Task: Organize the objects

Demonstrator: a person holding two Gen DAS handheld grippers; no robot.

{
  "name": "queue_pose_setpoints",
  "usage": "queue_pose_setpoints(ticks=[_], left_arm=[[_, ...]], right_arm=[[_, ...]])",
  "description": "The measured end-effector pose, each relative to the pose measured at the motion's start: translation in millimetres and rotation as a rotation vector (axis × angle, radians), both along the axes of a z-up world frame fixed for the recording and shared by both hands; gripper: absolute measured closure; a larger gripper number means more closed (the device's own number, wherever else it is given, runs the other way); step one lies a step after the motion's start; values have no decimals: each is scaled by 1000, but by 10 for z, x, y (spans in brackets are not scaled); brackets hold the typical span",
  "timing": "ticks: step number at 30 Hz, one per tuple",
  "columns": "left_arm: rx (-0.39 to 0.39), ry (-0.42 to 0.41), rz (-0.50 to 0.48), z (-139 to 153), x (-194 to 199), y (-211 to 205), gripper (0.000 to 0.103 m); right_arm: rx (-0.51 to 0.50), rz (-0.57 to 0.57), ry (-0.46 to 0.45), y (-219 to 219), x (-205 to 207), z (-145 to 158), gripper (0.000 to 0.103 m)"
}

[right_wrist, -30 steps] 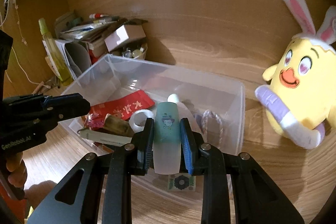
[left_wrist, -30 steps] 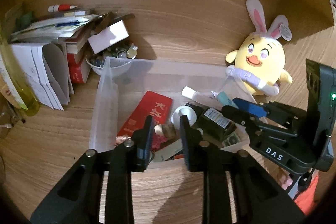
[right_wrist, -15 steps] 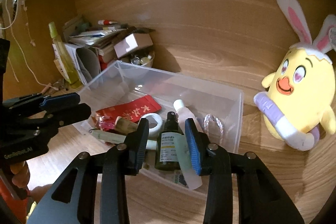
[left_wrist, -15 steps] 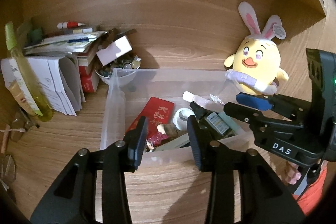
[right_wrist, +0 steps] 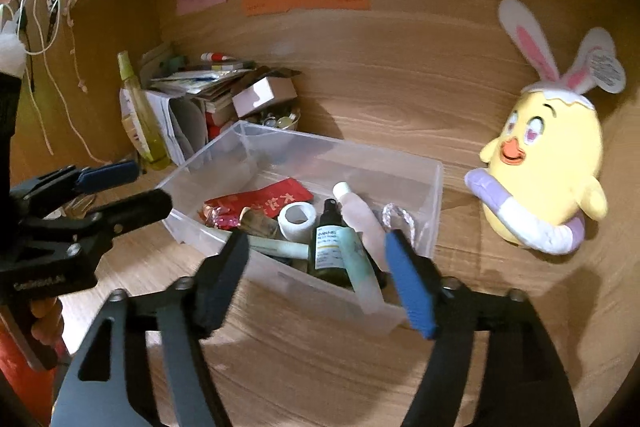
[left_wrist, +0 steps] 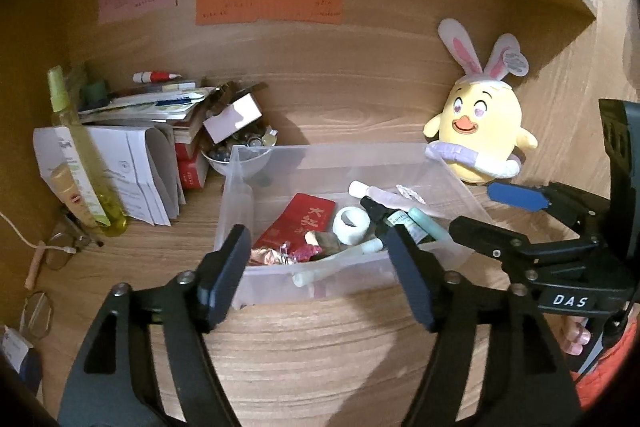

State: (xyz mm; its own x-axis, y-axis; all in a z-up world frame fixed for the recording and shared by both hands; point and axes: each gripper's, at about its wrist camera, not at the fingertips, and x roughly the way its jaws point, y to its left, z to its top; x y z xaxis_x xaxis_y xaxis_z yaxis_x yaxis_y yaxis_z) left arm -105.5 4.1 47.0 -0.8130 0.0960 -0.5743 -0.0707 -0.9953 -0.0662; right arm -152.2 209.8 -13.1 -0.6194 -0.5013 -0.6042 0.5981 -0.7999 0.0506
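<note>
- At frame centre, clear plastic box [left_wrist: 240, 187] on the wooden desk [left_wrist: 320, 347], holding a red envelope [left_wrist: 298, 221], tape roll [left_wrist: 351, 225], dark bottle [right_wrist: 329, 247] and mint tube [right_wrist: 358, 263].
- Lower frame: left gripper [left_wrist: 318, 261], jaws spread, empty.
- Right gripper [right_wrist: 316, 267], jaws spread, empty.
- Upper right: yellow plush chick [left_wrist: 480, 135] beside the box.

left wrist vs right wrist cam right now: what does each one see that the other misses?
Left wrist only: eyeglasses on the desk left of the bin, a second pair nearer the camera, and the right gripper, open, seen from the side.

Right wrist only: cords hanging at the far left, and the left gripper, open, seen from the side.

Both: the clear bin holding the red envelope, tape roll and dark bottle; the plush chick; the paper stack; the wall notes.
</note>
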Motion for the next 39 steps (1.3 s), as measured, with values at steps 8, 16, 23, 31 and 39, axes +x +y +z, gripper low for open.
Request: queue_pose_setpoints(ticks=[8,16,23,31,39], left_arm=[[2,28,19,-33,222,18,10],[28,8,29,-147,316,-9,8],[32,-6,32,-208,346,-24,8],[33,-4,32,-200,357,-28,8],[34,-14,38,-211,340,-29,8]], right_arm=[[-22,-27,5,130,151,-29,20],[-12,-33,6,184,294,-121,20],[-14,-34,-1,199,324,-147,20],[-14,-25,4,179,357,-135,20],[-18,-23,1,155,357,-131,20]])
